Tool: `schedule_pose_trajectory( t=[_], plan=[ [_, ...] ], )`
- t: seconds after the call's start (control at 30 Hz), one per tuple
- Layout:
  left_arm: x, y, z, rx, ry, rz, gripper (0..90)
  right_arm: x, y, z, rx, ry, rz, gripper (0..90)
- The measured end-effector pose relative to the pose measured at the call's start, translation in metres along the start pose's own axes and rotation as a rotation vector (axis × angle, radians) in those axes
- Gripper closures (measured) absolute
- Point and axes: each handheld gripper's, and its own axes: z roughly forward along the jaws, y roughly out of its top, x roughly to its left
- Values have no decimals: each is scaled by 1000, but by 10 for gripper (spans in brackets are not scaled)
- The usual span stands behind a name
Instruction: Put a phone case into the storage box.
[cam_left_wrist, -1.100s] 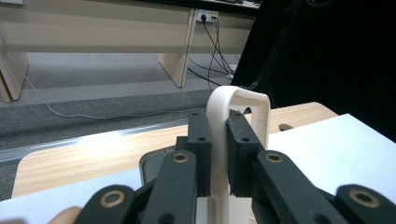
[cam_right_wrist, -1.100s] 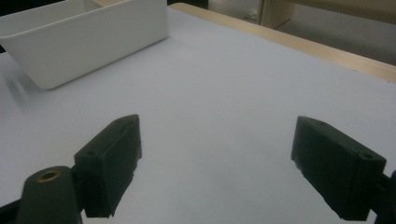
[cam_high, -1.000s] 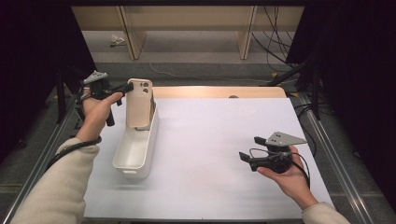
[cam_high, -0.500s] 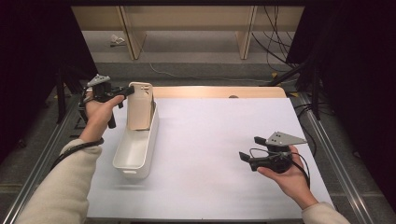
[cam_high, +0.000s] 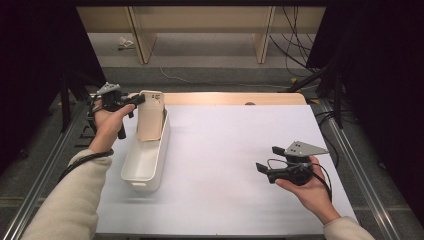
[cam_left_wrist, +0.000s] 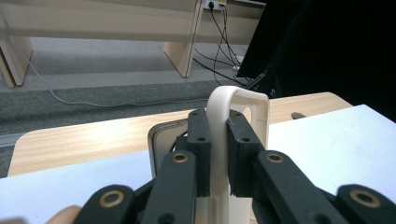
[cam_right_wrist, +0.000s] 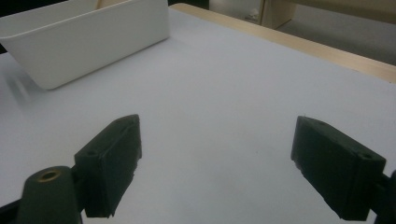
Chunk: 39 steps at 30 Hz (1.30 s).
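Observation:
A long white bin (cam_high: 142, 165) lies on the left of the white table top. A cream plastic piece (cam_high: 150, 117) with rounded corners and a handle slot stands upright in the bin's far end. My left gripper (cam_high: 136, 100) comes in from the left and is shut on its upper edge. In the left gripper view the black pads (cam_left_wrist: 198, 144) of my left gripper (cam_left_wrist: 218, 144) press on both sides of the thin cream piece (cam_left_wrist: 240, 100). My right gripper (cam_high: 268, 159) rests low at the right, open and empty. In its own view my right gripper (cam_right_wrist: 217, 158) faces the white bin (cam_right_wrist: 88, 37).
The white table top (cam_high: 235, 145) spreads between the bin and the right hand. A wooden strip (cam_high: 235, 98) runs along the far edge. Metal rails (cam_high: 350, 150) border the sides. Beyond lie a grey floor, wooden legs and cables (cam_high: 295, 45).
The left hand has shifted only slightly with the cream piece still in its grip. The right hand has kept still.

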Motion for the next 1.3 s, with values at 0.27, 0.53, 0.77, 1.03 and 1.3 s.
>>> schedule_pose_trajectory(
  t=[0.27, 0.53, 0.77, 1.03, 1.3],
  plan=[
    [0, -4, 3, 10, 7, 4, 811, 0, 0, 0, -1, -1, 1, 170],
    [2, -7, 6, 23, 21, 7, 809, 0, 0, 0, -1, 0, 0, 170],
    [2, -8, 8, 47, 46, 32, 799, 0, 0, 0, 0, 1, -1, 170],
    [5, -9, 8, 77, 95, 72, 776, 0, 0, 0, -3, 4, 0, 170],
    [5, -9, 9, 114, 160, 119, 665, 0, 0, 0, -3, 4, 2, 170]
  ],
)
